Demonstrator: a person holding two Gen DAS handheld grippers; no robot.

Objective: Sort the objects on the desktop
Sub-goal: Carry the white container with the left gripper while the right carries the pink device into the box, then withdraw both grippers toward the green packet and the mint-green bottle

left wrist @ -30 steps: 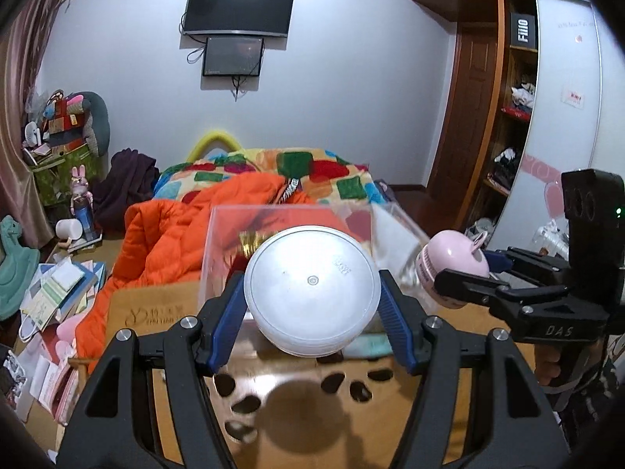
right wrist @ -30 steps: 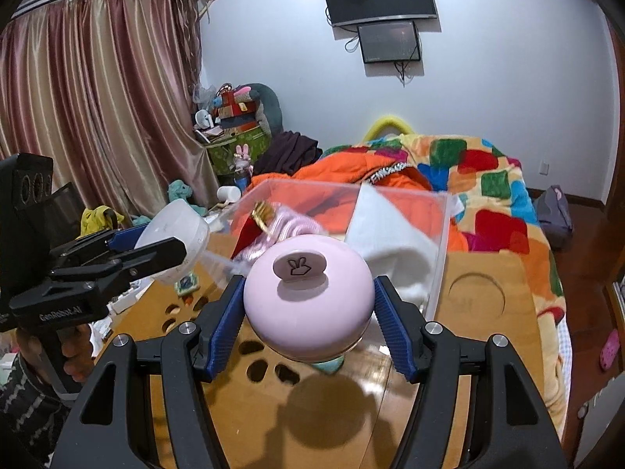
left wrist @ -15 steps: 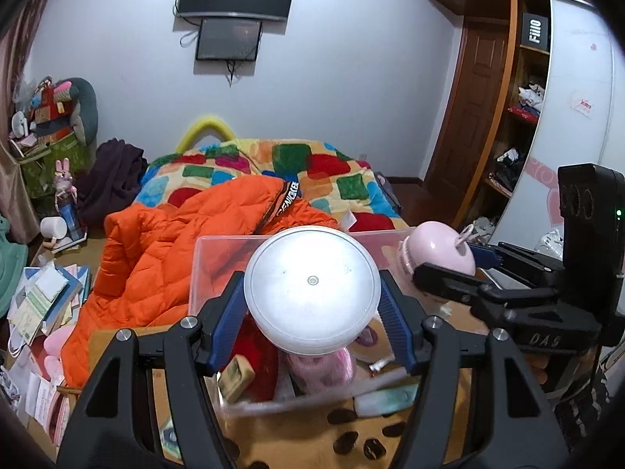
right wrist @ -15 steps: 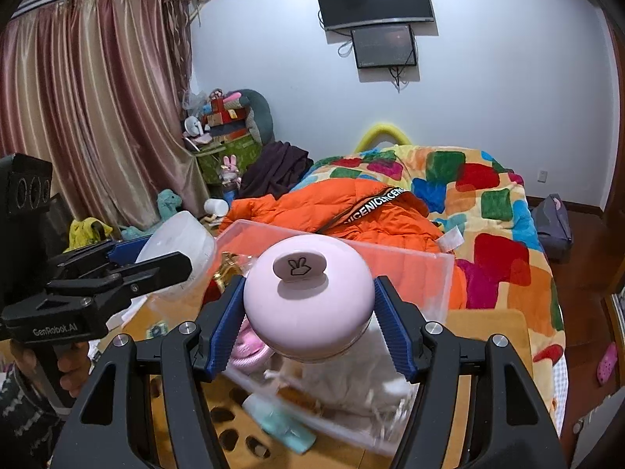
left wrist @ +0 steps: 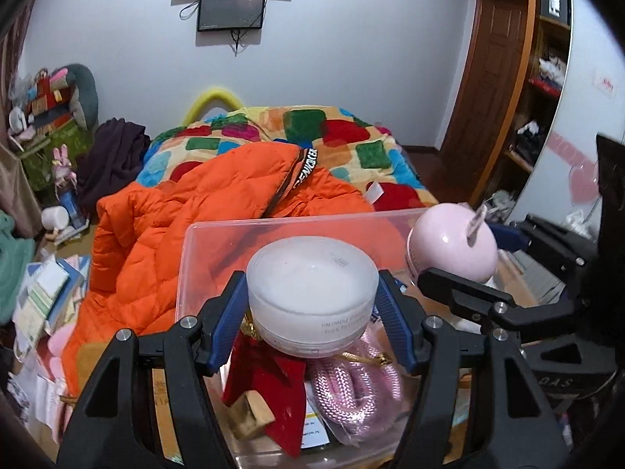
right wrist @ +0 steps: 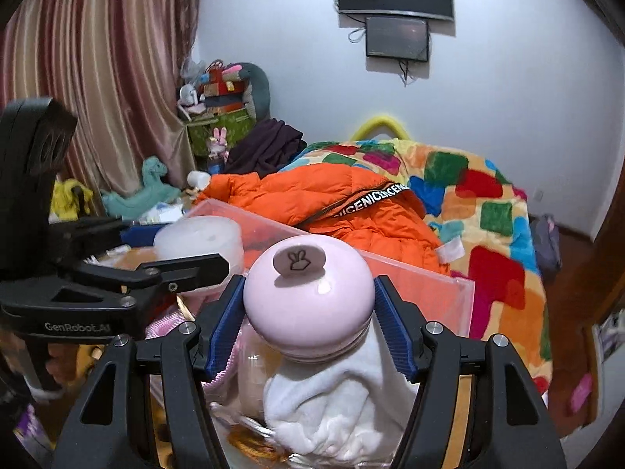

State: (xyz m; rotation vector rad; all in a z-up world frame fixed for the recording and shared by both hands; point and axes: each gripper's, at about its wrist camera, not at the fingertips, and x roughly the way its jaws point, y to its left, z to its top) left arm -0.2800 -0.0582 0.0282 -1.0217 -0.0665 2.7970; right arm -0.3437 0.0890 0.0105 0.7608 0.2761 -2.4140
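My left gripper [left wrist: 312, 305] is shut on a round white frosted jar [left wrist: 312, 293] and holds it above the clear plastic bin [left wrist: 273, 223]. My right gripper [right wrist: 308, 312] is shut on a round pink gadget with a rabbit logo [right wrist: 308, 297], held over the same bin [right wrist: 429, 273]. The bin holds a red cloth [left wrist: 273, 383], a pink rope [left wrist: 351, 387] and a white cloth [right wrist: 343, 410]. The pink gadget [left wrist: 453, 246] shows at right in the left wrist view. The white jar [right wrist: 199, 238] shows at left in the right wrist view.
An orange down jacket [left wrist: 195, 211] lies on the bed with a patchwork blanket [left wrist: 332, 136] behind the bin. A wooden tabletop [right wrist: 468, 391] is under the bin. Books and toys [left wrist: 43, 293] clutter the floor at left. A wardrobe [left wrist: 547, 78] stands at right.
Both grippers have moved forward from above the table to above the bin, side by side, each still holding its object. The bin's contents now show directly below.
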